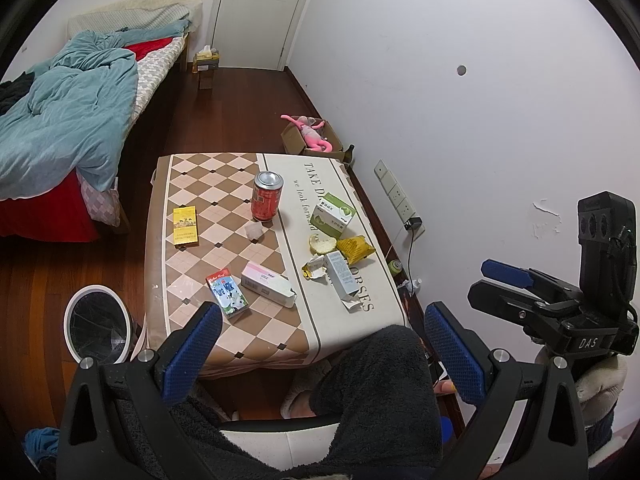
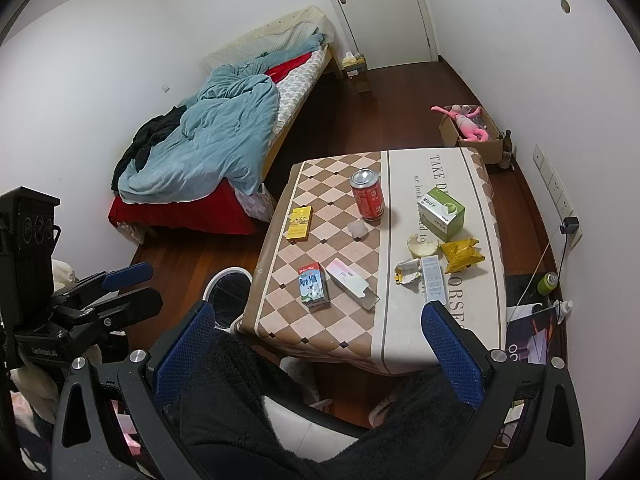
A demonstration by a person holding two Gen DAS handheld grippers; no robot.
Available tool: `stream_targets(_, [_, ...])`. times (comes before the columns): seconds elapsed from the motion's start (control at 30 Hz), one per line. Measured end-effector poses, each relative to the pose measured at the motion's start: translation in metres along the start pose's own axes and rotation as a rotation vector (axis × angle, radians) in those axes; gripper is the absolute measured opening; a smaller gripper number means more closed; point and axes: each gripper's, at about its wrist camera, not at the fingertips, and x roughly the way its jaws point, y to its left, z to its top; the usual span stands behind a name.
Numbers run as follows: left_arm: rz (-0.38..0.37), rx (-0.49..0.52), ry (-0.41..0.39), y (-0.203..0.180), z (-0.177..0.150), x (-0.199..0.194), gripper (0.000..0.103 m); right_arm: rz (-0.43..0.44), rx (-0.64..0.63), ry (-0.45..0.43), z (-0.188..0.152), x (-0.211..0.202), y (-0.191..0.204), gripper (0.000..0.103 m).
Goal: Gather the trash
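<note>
Trash lies on the low table (image 1: 192, 184) (image 2: 448, 344): a red can (image 1: 267, 197) (image 2: 367, 196), a yellow box (image 1: 185, 225) (image 2: 299, 222), a milk carton (image 1: 227, 292) (image 2: 313, 288), a pink-white box (image 1: 267, 284) (image 2: 351, 283), a green box (image 1: 333, 215) (image 2: 441, 212), a yellow snack bag (image 1: 354, 249) (image 2: 462, 254), a tall white box (image 1: 341, 276) (image 2: 433, 278) and crumpled scraps (image 1: 316, 269). A white bin (image 1: 98, 326) (image 2: 229, 292) stands on the floor left of the table. My left gripper (image 1: 322, 350) and right gripper (image 2: 320, 354) are open and empty, held above my lap before the table's near edge.
A bed with a blue duvet (image 1: 68, 112) (image 2: 216, 132) lies left of the table. A cardboard box with a pink toy (image 1: 314, 138) (image 2: 472, 126) sits by the far wall. Wall sockets and a charger cable (image 1: 412, 226) are on the right. A green can (image 2: 547, 283) stands on the floor.
</note>
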Motion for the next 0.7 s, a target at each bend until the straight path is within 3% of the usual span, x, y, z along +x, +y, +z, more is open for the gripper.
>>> stream_targets(0.47, [0.009, -0.003, -0.001, 0.001, -0.001, 0.000, 0.103, 0.004, 0.000, -0.004, 0.002, 0.000, 0.001, 0.103])
stream_targets(0.53, [0.078, -0.006, -0.010, 0.002, -0.001, 0.007, 0.103, 0.005, 0.006, -0.007, 0.005, 0.001, 0.001, 0.103])
stream_targets(0.6, [0.219, -0.007, -0.025, 0.009, 0.000, 0.023, 0.103, -0.003, 0.026, -0.015, 0.007, 0.003, -0.001, 0.103])
stream_targets(0.7, [0.361, -0.031, -0.015, 0.029, 0.002, 0.056, 0.103, -0.060, 0.074, -0.022, 0.013, 0.023, -0.015, 0.103])
